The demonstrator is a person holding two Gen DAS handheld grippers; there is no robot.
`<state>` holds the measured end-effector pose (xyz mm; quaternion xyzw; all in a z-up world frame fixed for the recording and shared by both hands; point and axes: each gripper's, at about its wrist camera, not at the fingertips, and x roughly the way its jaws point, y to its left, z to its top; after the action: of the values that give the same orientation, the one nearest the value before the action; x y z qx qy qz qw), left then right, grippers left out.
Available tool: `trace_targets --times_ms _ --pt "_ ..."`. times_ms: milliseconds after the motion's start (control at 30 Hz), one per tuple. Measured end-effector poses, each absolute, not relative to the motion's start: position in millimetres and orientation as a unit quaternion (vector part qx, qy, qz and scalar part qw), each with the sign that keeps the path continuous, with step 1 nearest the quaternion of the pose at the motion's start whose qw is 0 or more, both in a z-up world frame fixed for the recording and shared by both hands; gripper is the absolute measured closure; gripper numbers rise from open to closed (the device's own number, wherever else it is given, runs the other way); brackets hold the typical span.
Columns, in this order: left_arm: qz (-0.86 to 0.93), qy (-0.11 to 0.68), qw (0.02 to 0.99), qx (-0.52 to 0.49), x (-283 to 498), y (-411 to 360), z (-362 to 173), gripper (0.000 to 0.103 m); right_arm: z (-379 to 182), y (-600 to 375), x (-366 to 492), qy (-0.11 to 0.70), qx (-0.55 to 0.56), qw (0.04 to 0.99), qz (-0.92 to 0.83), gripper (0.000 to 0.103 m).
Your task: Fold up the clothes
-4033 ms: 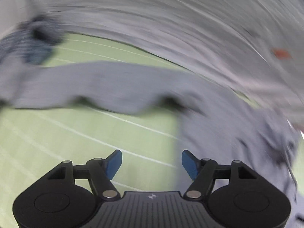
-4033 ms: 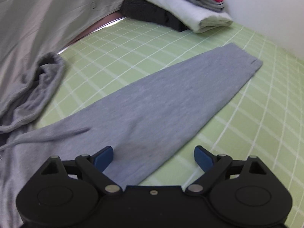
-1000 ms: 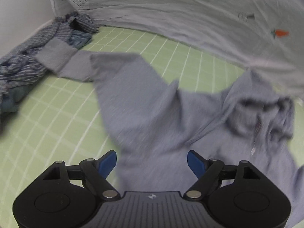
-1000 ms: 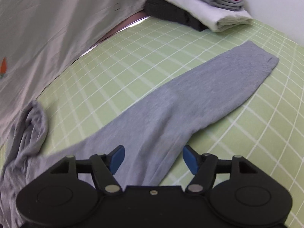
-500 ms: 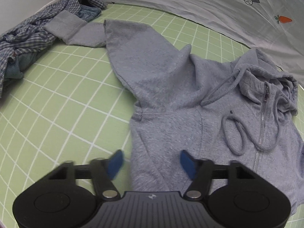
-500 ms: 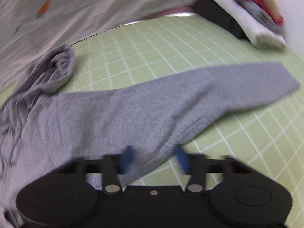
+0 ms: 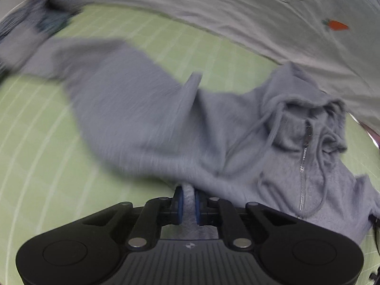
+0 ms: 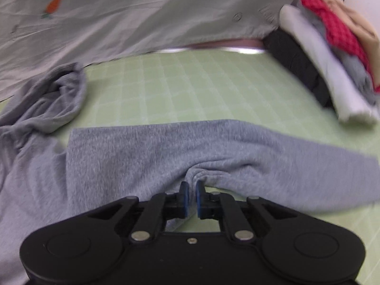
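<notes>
A grey zip hoodie [image 7: 154,123] lies spread on a green gridded mat [image 7: 35,166], its hood [image 7: 308,99] and zipper [image 7: 302,166] to the right. My left gripper [image 7: 188,194] is closing its jaws on the hoodie's near edge, with a fold of grey fabric pinched between the blue pads. In the right wrist view a sleeve of the hoodie [image 8: 166,147] stretches across the mat [image 8: 178,90]. My right gripper [image 8: 190,190] is closing on that sleeve's near edge, and the cloth puckers at its tips.
A pale sheet with a small carrot print [image 7: 237,11] hangs behind the mat. A blurred checked garment [image 7: 47,19] lies at the far left. A stack of folded clothes [image 8: 332,59], white, black and red, sits at the far right.
Both grippers came down to the hoodie and went from wide open to pinching its fabric. The right view has swung so the sleeve now lies crosswise.
</notes>
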<state>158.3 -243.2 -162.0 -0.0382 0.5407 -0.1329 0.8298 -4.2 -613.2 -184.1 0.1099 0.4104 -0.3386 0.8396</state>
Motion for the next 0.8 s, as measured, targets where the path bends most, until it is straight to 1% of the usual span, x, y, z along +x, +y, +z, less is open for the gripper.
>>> trace_targets --times_ms 33,100,133,200,267,300,333,367,400,433,467,533,600,633,800 --pt "-0.139 0.538 0.830 -0.035 163.6 -253.1 -161.4 0.092 -181.9 -625.2 0.0 0.404 0.111 0.836 -0.356 0.096" --pt "-0.151 0.535 0.831 -0.028 170.7 -267.0 -158.2 0.092 -174.6 -649.7 1.9 0.397 0.149 0.825 -0.373 0.095" --pt "-0.155 0.533 0.831 -0.021 171.6 -272.1 -156.5 0.091 -170.4 -657.2 -2.4 0.389 0.172 0.821 -0.380 0.093" --pt "-0.155 0.528 0.835 -0.006 165.6 -274.3 -153.8 0.090 -162.9 -664.5 -16.7 0.370 0.215 0.815 -0.391 0.085" --pt "-0.151 0.527 0.836 -0.004 157.0 -268.2 -151.3 0.081 -160.3 -653.9 -34.9 0.370 0.220 0.814 -0.390 0.067" --pt "-0.147 0.528 0.837 -0.007 152.1 -262.9 -149.6 0.072 -159.3 -647.9 -43.9 0.371 0.221 0.814 -0.389 0.062" --pt "-0.144 0.527 0.838 -0.010 145.8 -258.1 -147.3 0.063 -160.1 -640.1 -55.2 0.375 0.219 0.813 -0.387 0.054" --pt "-0.142 0.525 0.839 -0.012 138.9 -254.0 -144.8 0.057 -161.5 -631.8 -67.2 0.380 0.216 0.813 -0.385 0.045" --pt "-0.140 0.522 0.841 -0.011 132.0 -253.4 -141.4 0.040 -163.8 -624.9 -79.0 0.387 0.214 0.811 -0.383 0.040" --pt "-0.141 0.518 0.843 -0.004 124.8 -254.9 -137.8 0.024 -166.3 -617.3 -89.8 0.393 0.214 0.808 -0.383 0.029" --pt "-0.144 0.514 0.846 0.004 117.5 -256.5 -134.6 0.021 -168.8 -609.4 -100.2 0.399 0.214 0.805 -0.383 0.020" --pt "-0.150 0.508 0.848 0.022 103.1 -261.9 -129.1 0.013 -173.2 -593.2 -120.5 0.406 0.214 0.806 -0.374 0.013" --pt "-0.153 0.513 0.844 0.033 89.8 -271.5 -126.8 0.008 -177.5 -580.8 -132.7 0.415 0.205 0.807 -0.367 0.005" --pt "-0.156 0.514 0.843 0.035 83.3 -276.0 -125.8 0.008 -179.6 -575.6 -138.1 0.419 0.196 0.807 -0.367 0.001" --pt "-0.175 0.512 0.839 0.057 58.9 -306.5 -125.8 0.007 -183.2 -571.1 -151.7 0.435 0.162 0.803 -0.374 0.000"
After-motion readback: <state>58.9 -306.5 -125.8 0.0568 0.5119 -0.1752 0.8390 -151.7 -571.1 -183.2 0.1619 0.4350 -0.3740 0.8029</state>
